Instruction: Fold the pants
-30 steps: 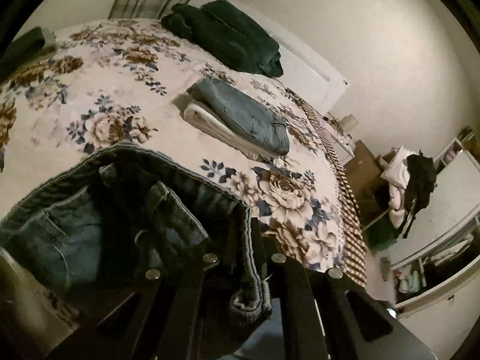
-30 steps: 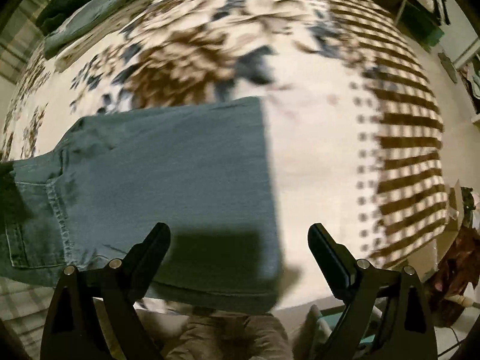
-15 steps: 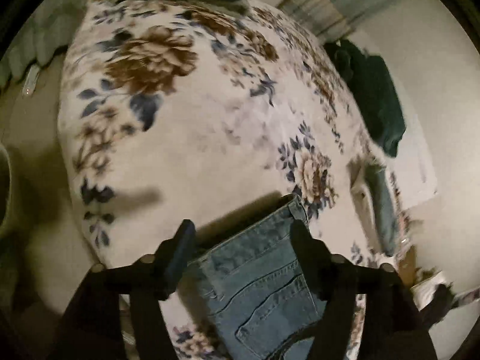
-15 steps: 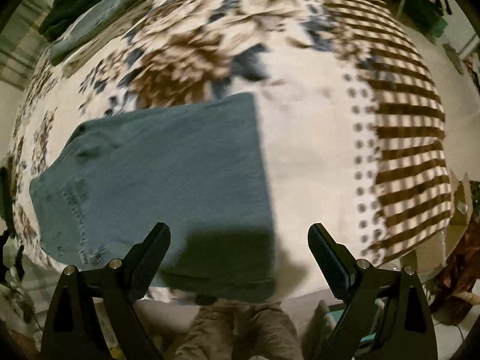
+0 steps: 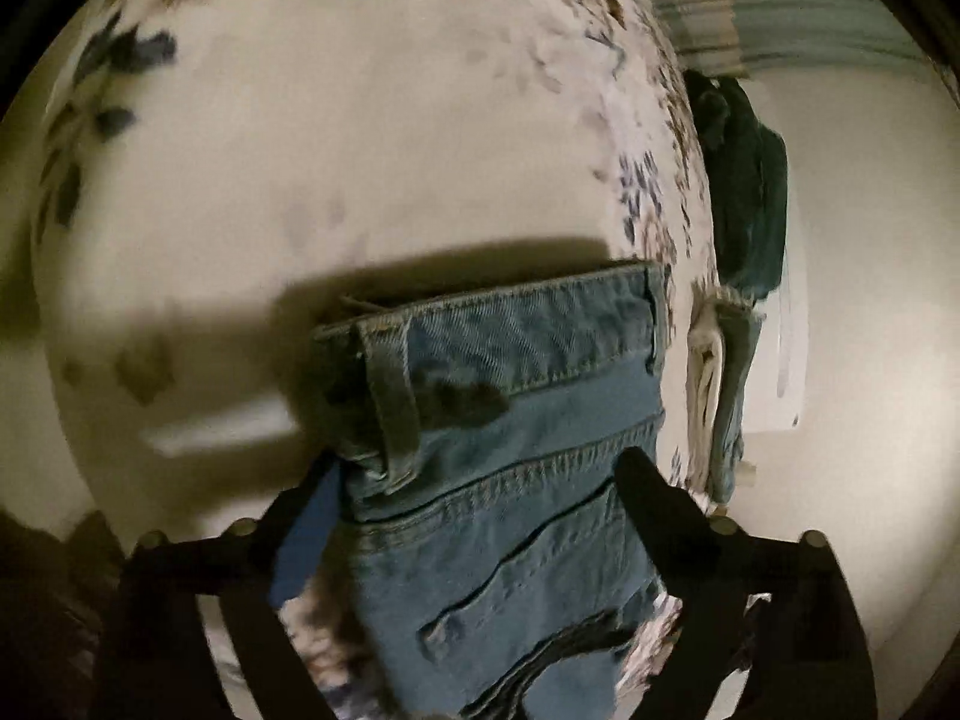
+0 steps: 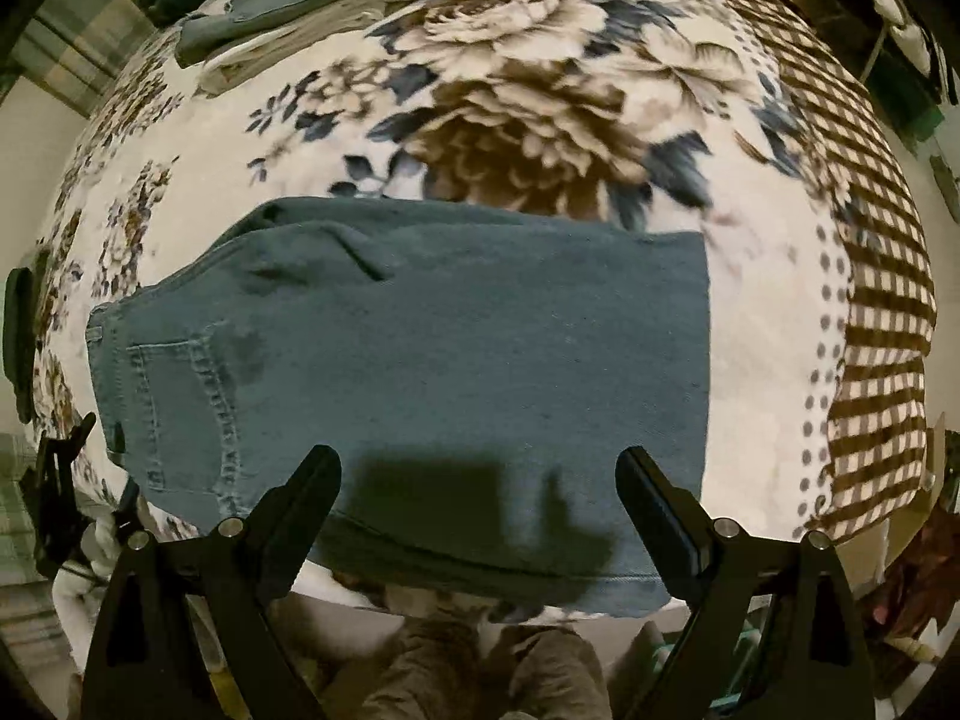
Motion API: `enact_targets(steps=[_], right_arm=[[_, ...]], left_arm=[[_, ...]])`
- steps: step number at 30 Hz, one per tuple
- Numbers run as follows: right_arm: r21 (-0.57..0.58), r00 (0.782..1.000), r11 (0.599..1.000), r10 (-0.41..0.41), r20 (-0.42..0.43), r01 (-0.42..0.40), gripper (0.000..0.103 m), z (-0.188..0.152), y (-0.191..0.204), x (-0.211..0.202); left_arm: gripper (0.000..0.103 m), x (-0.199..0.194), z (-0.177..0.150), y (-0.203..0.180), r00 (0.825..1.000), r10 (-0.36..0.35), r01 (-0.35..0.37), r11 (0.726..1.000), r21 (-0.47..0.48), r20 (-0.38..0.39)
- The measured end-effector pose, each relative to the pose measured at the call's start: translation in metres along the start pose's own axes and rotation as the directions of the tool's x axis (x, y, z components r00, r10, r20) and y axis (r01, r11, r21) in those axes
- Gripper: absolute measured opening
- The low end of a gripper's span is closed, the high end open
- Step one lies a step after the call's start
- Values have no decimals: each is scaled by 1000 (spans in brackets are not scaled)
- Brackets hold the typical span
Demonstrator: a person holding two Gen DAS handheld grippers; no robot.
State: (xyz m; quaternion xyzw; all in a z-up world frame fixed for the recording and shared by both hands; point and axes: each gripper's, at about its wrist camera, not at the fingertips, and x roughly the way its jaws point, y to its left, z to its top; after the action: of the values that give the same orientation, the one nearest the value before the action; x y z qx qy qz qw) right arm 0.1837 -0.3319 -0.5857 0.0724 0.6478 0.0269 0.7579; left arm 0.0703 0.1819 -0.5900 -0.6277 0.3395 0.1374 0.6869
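Observation:
Blue jeans [image 6: 420, 360] lie flat on the floral bedspread [image 6: 540, 90], folded lengthwise, waistband to the left and leg end near the bed's front edge. My right gripper [image 6: 477, 468] is open and empty, hovering over the lower leg part. In the left wrist view the jeans' waistband and back pocket [image 5: 510, 420] fill the lower middle. My left gripper [image 5: 474, 480] is open, its fingers [image 5: 654, 498] standing either side of the waistband end, not gripping it. The left gripper also shows at the left edge of the right wrist view [image 6: 60, 480].
A folded stack of jeans on a white garment [image 6: 300, 6] and dark green clothes [image 5: 744, 192] lie at the far side of the bed. The checked blanket border [image 6: 870, 300] hangs at the right. The person's legs [image 6: 480, 660] stand at the bed's front edge.
My left gripper has let go of the waistband, opened and swung round to look down over the waistband end. The jeans now lie spread flat. My right gripper stayed open above the leg.

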Motion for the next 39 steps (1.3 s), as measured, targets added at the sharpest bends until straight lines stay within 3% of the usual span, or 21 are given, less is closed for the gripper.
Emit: enact_targets(steps=[4,7,10,12,15,19,21,23,24,25,26,27,28,31,35,39], right_arm=[[4,1000,1000,9,-9,-9,95,-1,8,3],[13,1000,1000,23,-21,-23,95,-5,12,6],[9,999,1000,21,-31,-21,95,-10,16,8],[8,999,1000,21,-33,-21,95,-12,18,9],[6,999,1000,23,-25,-23,95,-12,20,10],[9,1000,1000,0,-26,0,95,-11,20,16],[15,1000,1000,-17,-25,17,95,-12,19,20],[27,999,999,-33,-23,33,95,-12,17,24],[31,999,999,-41,-23,41,95,-12,16,26],[34,998,998,-51,-21,51,95,-12,15,28],[37,998,997,-64,-18,65,95,-11,15,29],[35,997,997,-74,-14,75,95,-11,15,30],[30,996,996,-88,-6,88,95,-11,15,31],[18,995,995,-103,8,103,95,-11,13,32],[16,995,995,-102,10,102,95,-13,6,30],[31,995,995,-97,15,97,95,-18,-10,23]], left_arm=[[95,0,-9,2,1000,15,-15,1000,-8,5],[95,-10,-25,18,998,-31,30,999,-26,-52],[95,-19,-35,41,996,-87,84,993,-76,-32],[95,-15,-29,42,993,-119,117,988,-99,-16],[95,0,-6,20,992,-125,125,992,-35,7],[103,29,16,1,999,-46,46,999,-19,-6],[103,33,12,-12,1000,21,-21,1000,19,-2],[101,34,9,-14,999,33,-34,999,32,9],[98,32,8,-14,999,40,-41,999,26,16],[86,29,7,-12,999,32,-33,999,17,23],[55,26,6,-11,999,37,-37,999,12,30],[39,22,4,-8,998,49,-50,999,18,37],[29,18,2,-9,998,45,-47,998,38,48],[25,4,-8,-27,995,41,-52,990,134,87],[22,-17,-30,-70,992,10,-45,958,282,123],[19,-34,-70,-132,990,-31,-37,883,467,138]])
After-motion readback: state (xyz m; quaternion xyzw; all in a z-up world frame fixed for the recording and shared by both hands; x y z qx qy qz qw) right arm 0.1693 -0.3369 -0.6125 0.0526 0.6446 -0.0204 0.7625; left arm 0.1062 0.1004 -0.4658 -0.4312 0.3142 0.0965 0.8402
